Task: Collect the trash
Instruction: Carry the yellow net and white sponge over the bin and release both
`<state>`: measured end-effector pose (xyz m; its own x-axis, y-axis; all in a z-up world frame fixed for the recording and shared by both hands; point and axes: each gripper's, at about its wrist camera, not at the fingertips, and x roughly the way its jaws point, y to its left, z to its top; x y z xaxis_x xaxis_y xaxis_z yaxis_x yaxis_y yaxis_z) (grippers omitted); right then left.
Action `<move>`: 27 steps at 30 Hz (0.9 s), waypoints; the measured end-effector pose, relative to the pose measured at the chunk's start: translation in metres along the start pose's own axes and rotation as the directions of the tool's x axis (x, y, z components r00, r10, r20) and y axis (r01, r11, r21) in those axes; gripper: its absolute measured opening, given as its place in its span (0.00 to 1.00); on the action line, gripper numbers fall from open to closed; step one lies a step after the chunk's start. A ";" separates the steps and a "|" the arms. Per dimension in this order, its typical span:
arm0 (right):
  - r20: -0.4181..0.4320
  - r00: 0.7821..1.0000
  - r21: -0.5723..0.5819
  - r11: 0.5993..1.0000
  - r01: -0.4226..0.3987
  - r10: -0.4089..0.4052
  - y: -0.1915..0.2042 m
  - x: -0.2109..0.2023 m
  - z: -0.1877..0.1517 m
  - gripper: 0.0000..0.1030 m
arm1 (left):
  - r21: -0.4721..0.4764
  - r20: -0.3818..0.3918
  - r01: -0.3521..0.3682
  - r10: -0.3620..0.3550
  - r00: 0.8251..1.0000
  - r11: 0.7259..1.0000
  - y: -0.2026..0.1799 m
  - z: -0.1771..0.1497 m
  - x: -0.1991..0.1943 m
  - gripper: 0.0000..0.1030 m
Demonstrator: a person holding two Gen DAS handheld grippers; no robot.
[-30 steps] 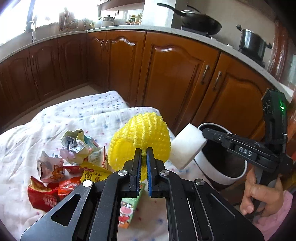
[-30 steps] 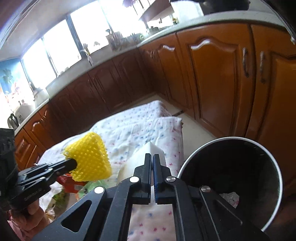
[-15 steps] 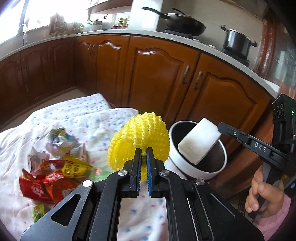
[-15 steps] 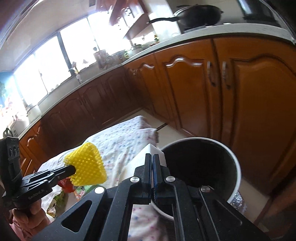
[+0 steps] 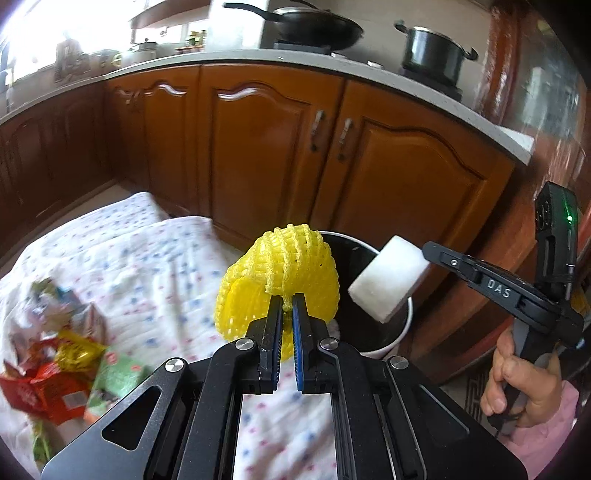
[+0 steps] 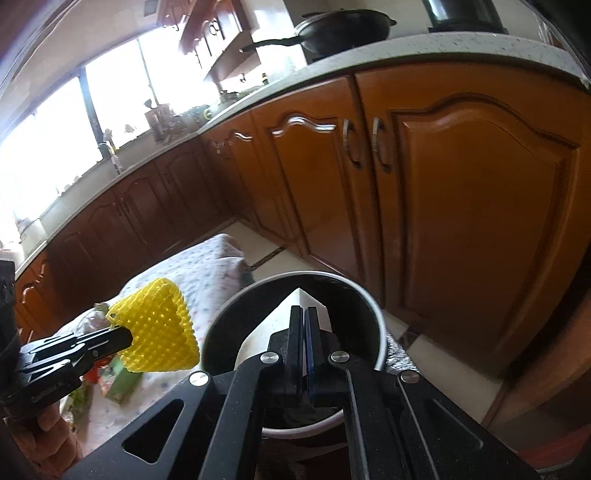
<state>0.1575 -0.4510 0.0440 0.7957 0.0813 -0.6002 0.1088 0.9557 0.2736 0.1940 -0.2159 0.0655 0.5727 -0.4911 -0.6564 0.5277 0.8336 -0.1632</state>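
Observation:
My left gripper (image 5: 285, 301) is shut on a yellow foam fruit net (image 5: 280, 273) and holds it in the air beside the round white trash bin (image 5: 400, 328). My right gripper (image 6: 304, 314) is shut on a white foam block (image 6: 273, 328), held right over the bin's black mouth (image 6: 351, 299). In the left wrist view the white block (image 5: 388, 282) hangs over the bin's right rim. The right wrist view shows the yellow net (image 6: 159, 332) left of the bin. Several crumpled snack wrappers (image 5: 55, 365) lie on the flowered cloth (image 5: 147, 258).
Brown kitchen cabinets (image 5: 388, 177) stand close behind the bin. A wok (image 5: 310, 26) and a pot (image 5: 434, 51) sit on the counter above. A green carton (image 5: 118, 380) lies among the wrappers. The person's right hand (image 5: 524, 380) grips the right tool's handle.
Both grippers moved toward the bin with their loads. The white block went from beside the bin to over its mouth. The yellow net came up next to the bin's rim.

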 end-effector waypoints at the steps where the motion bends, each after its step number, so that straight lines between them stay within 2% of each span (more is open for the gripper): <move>1: -0.003 1.000 0.001 1.000 0.005 -0.005 -0.002 0.001 -0.001 0.01 | 0.009 -0.008 0.006 -0.006 1.000 1.000 -0.006 0.003 0.006 0.04; 9: -0.045 0.999 -0.011 1.000 0.029 -0.029 -0.014 0.020 -0.006 0.01 | 0.053 -0.074 0.029 -0.025 0.997 0.998 -0.040 0.018 0.052 0.05; 16: -0.078 0.996 -0.020 0.999 0.032 -0.033 -0.017 0.038 -0.009 0.01 | 0.046 -0.146 0.025 -0.018 0.989 0.999 -0.043 0.012 0.084 0.05; 17: -0.082 0.996 -0.015 1.000 0.025 -0.026 -0.018 0.039 -0.009 0.06 | 0.044 -0.153 0.024 -0.017 0.988 0.999 -0.041 0.011 0.087 0.05; 19: -0.083 0.996 -0.001 1.000 0.018 -0.019 -0.021 0.041 -0.008 0.07 | 0.039 -0.163 0.025 -0.018 0.986 0.999 -0.041 0.010 0.091 0.07; 20: -0.086 0.996 0.007 1.000 0.018 -0.018 -0.022 0.042 -0.008 0.11 | 0.036 -0.169 0.029 -0.022 0.985 0.999 -0.040 0.009 0.092 0.09; 21: -0.087 0.996 0.018 1.000 0.011 -0.010 -0.024 0.042 -0.008 0.16 | 0.033 -0.174 0.032 -0.026 0.984 0.999 -0.040 0.009 0.093 0.17; 22: -0.085 0.996 0.027 1.000 0.005 -0.002 -0.025 0.041 -0.008 0.29 | 0.030 -0.176 0.033 -0.027 0.984 0.999 -0.041 0.010 0.095 0.34; 23: -0.080 0.997 0.033 0.999 -0.002 0.005 -0.025 0.039 -0.009 0.42 | 0.026 -0.171 0.031 -0.026 0.985 0.999 -0.040 0.010 0.094 0.44; 24: -0.076 0.997 0.035 0.999 -0.005 0.008 -0.026 0.040 -0.008 0.44 | 0.023 -0.161 0.027 -0.023 0.987 0.999 -0.039 0.010 0.093 0.55; 27: -0.070 0.997 0.044 0.999 -0.025 0.028 -0.023 0.035 -0.009 0.46 | 0.016 -0.149 0.033 -0.031 0.988 0.999 -0.037 0.007 0.086 0.55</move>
<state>0.1772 -0.4672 0.0098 0.7547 0.1278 -0.6435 0.1150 0.9399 0.3215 0.2284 -0.2905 0.0203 0.4561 -0.4732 -0.7537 0.5563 0.8126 -0.1735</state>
